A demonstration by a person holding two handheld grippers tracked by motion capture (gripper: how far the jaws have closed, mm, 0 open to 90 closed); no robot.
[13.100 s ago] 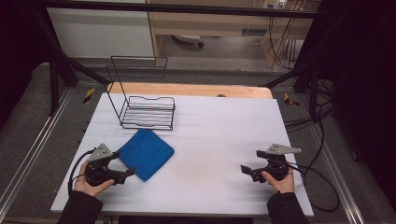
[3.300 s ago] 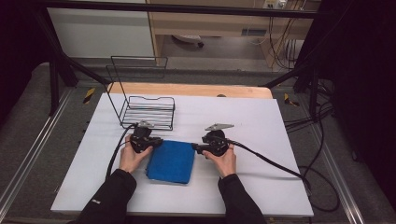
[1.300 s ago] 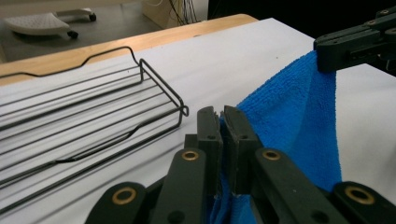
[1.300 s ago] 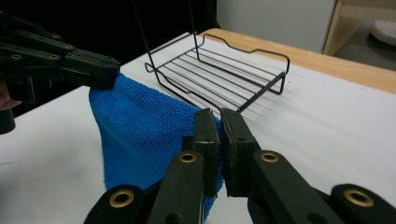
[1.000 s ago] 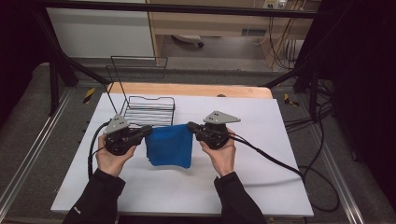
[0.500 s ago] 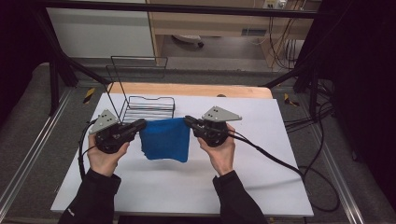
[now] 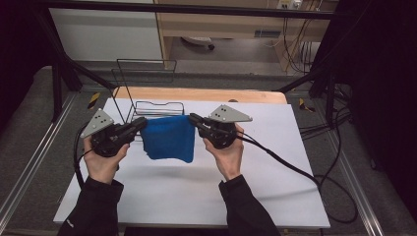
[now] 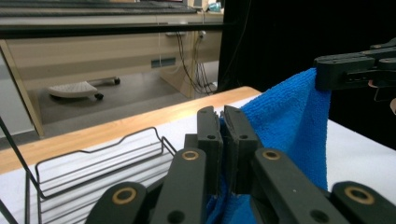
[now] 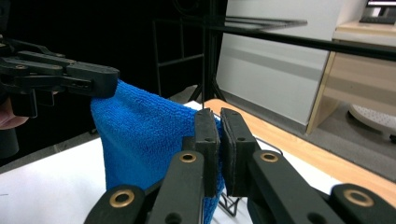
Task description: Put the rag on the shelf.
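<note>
The left hand-held gripper (image 7: 140, 124) is clamped on the left top corner of the blue cloth (image 7: 168, 139), which hangs above the tabletop (image 7: 275, 167) near its far-left corner, bare white surface lying toward the near and right edges. The right hand-held gripper (image 7: 194, 119) pinches the cloth's right corner. Just behind stands the wire rack (image 7: 147, 105), nothing visible in it.

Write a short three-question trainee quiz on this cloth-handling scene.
1. True or false: the blue terry cloth lies flat on the white table.
2. What grips the cloth's two upper corners?
3. The black wire rack stands: A) beyond the cloth, B) at the table's near edge.

Key:
1. False; it hangs in the air.
2. The left gripper and the right gripper, each shut on one corner.
3. A.
</note>
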